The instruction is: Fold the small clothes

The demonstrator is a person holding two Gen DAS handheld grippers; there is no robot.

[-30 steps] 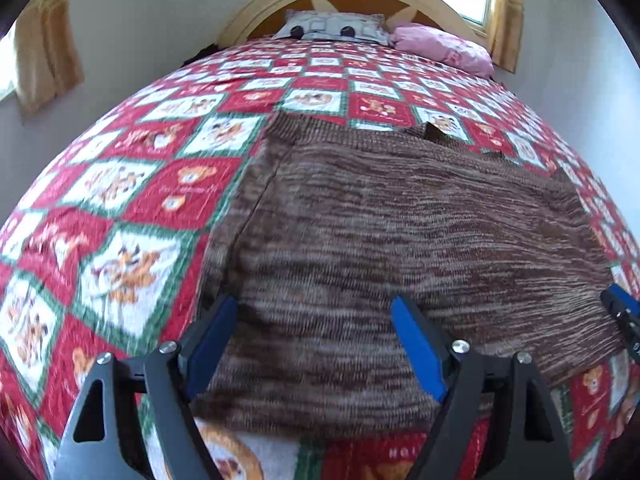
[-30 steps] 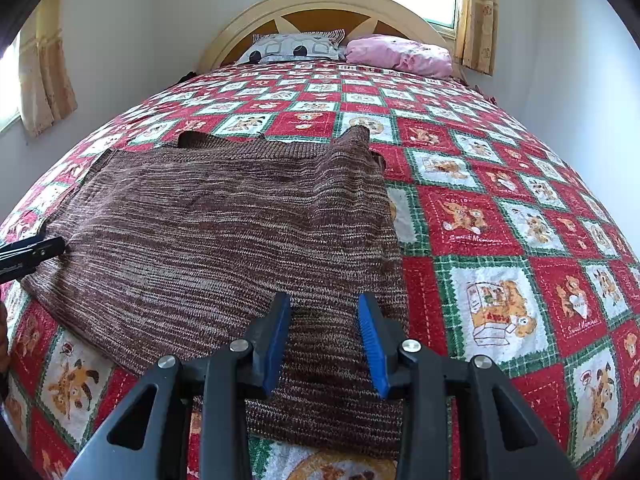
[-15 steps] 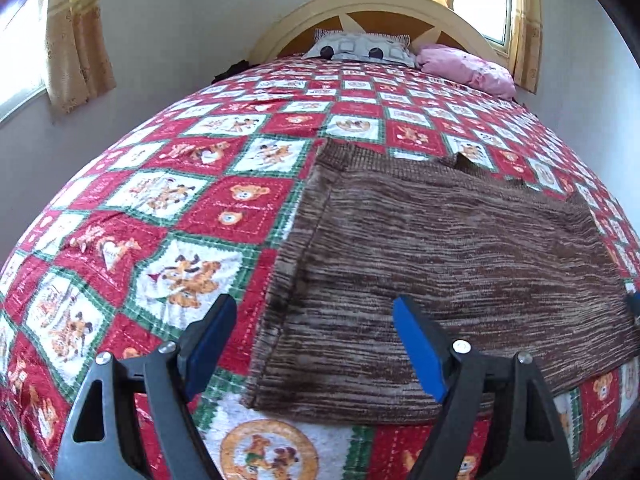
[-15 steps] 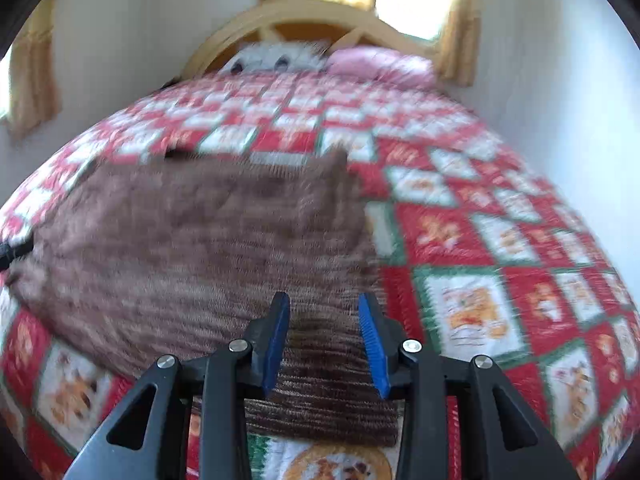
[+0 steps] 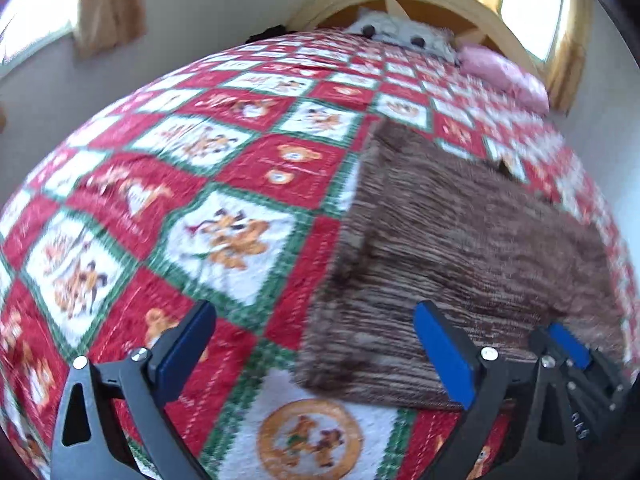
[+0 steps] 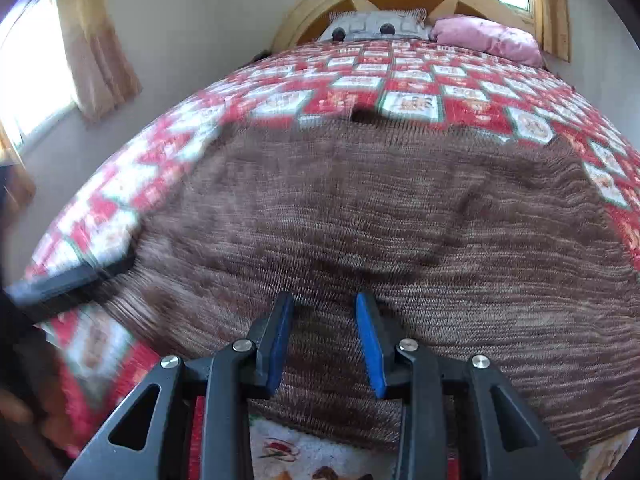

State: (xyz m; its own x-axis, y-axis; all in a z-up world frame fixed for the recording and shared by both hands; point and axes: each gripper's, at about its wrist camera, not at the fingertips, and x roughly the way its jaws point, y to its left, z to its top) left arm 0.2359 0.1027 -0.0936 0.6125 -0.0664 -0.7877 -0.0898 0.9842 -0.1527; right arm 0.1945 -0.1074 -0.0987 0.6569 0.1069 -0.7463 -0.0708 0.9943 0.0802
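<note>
A brown knitted garment (image 6: 380, 216) lies spread flat on the red, white and green patchwork quilt (image 5: 192, 184), at the foot end of the bed, well apart from the pillows (image 6: 376, 26). The left gripper (image 5: 316, 350) hovers over the garment's near left corner, its jaws opening wide, gripping nothing. The right gripper (image 6: 324, 340) hangs above the near hem, jaws narrow and closing slightly, pads clear of the knit.

A brown knit garment (image 6: 380, 220) lies flat on the quilt (image 6: 400, 80) at the bed's near edge. The right gripper (image 6: 326, 336) hovers over its near hem, jaws partly apart, nothing pinched. The left gripper (image 6: 80, 276) shows at the garment's left edge.
</note>
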